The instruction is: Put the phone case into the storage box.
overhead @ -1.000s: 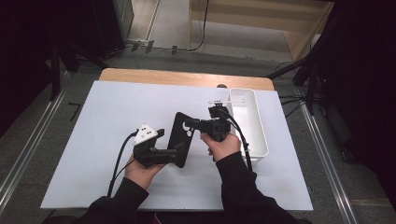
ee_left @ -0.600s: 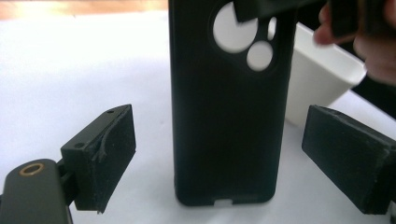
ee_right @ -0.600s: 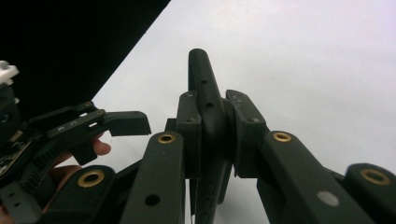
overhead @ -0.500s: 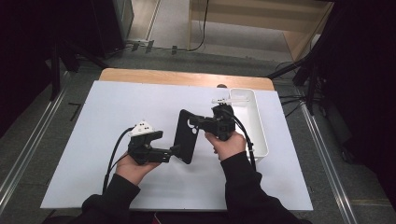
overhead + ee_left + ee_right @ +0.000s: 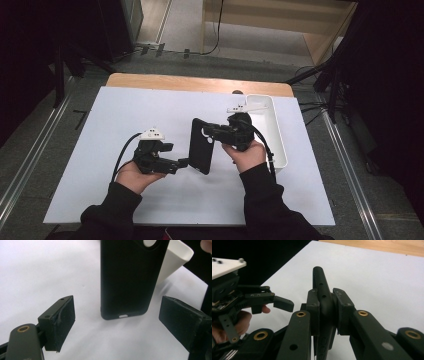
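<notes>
A black phone case (image 5: 201, 146) hangs just above the white table, its back with the camera cutout facing my left gripper's camera (image 5: 130, 277). My right gripper (image 5: 212, 131) is shut on the case's upper edge, and its pads squeeze the thin edge (image 5: 319, 280) from both sides. My left gripper (image 5: 182, 162) is open at the case's lower end; its jaws have just been closing a little. Seen from the left gripper (image 5: 120, 307), the case's lower end stands between the two pads and slightly ahead of them, touching neither. The left gripper (image 5: 274, 301) also appears at the left of the right gripper view.
A white oblong tray (image 5: 272, 125) sits at the right edge of the white table sheet (image 5: 125, 115), just behind the right hand, and its corner (image 5: 175, 260) rises behind the case. A wooden strip (image 5: 200, 82) runs along the far edge. Dark floor and rails surround the table.
The left gripper has drawn back slightly to the left, off the case's lower end. The right hand has turned the case a bit straighter and kept its grip.
</notes>
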Available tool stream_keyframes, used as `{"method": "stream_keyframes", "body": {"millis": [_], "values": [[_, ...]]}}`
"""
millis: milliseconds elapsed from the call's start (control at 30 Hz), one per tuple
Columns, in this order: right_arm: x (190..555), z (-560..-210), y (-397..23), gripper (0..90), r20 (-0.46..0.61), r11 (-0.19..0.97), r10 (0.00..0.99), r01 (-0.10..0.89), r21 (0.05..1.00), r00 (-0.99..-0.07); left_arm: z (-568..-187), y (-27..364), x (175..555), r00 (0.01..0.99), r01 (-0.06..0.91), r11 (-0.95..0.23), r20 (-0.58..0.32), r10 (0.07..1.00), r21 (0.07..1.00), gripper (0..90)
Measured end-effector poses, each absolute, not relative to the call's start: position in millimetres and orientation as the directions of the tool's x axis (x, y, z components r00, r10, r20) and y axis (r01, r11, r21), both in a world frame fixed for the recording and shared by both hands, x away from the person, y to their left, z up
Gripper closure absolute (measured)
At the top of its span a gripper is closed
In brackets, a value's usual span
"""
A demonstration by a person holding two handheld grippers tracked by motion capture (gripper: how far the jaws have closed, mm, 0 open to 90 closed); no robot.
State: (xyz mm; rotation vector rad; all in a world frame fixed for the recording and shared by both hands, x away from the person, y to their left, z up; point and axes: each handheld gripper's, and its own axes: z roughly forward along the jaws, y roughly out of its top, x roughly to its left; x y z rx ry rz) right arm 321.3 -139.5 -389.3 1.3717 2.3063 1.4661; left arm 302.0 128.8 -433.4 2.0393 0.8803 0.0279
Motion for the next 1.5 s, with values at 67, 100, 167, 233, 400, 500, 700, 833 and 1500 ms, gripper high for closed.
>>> {"method": "stream_keyframes", "body": {"millis": [67,100,167,233,400,500,700,833,1500], "values": [[320.6,-388.9,-140.3,74.5,0.363,0.149,0.706,0.628,0.764,-0.608,-432.9,131.3,304.0,0.748,0.579,-0.372,-0.291,0.597,0.726,13.3],[320.4,-388.7,-140.4,74.5,0.361,0.151,0.702,0.625,0.766,-0.613,-432.4,131.7,304.3,0.748,0.579,-0.375,-0.288,0.598,0.724,13.4],[319.9,-388.6,-140.9,74.5,0.352,0.164,0.695,0.615,0.772,-0.627,-431.0,132.2,304.9,0.751,0.584,-0.382,-0.298,0.589,0.716,13.4],[319.3,-388.5,-141.3,74.5,0.342,0.176,0.689,0.605,0.777,-0.639,-429.3,133.3,305.9,0.752,0.592,-0.385,-0.313,0.580,0.708,13.4],[316.4,-389.3,-142.9,74.5,0.318,0.205,0.672,0.581,0.787,-0.668,-427.6,136.1,308.3,0.747,0.614,-0.401,-0.338,0.572,0.680,13.4],[315.0,-390.7,-144.6,74.5,0.315,0.214,0.662,0.575,0.790,-0.680,-426.0,137.5,308.8,0.758,0.608,-0.412,-0.341,0.556,0.679,15.5],[313.7,-392.4,-149.4,74.5,0.325,0.219,0.642,0.572,0.790,-0.695,-422.0,139.3,308.1,0.780,0.571,-0.444,-0.289,0.555,0.691,17.3],[313.4,-392.5,-152.2,74.5,0.320,0.228,0.627,0.560,0.796,-0.710,-419.6,139.4,308.8,0.793,0.563,-0.471,-0.283,0.540,0.679,17.5],[321.4,-389.4,-153.7,74.5,0.270,0.373,0.437,0.446,0.814,-0.858,-403.0,146.1,312.6,0.874,0.467,-0.554,-0.264,0.408,0.689,27.8]]}}
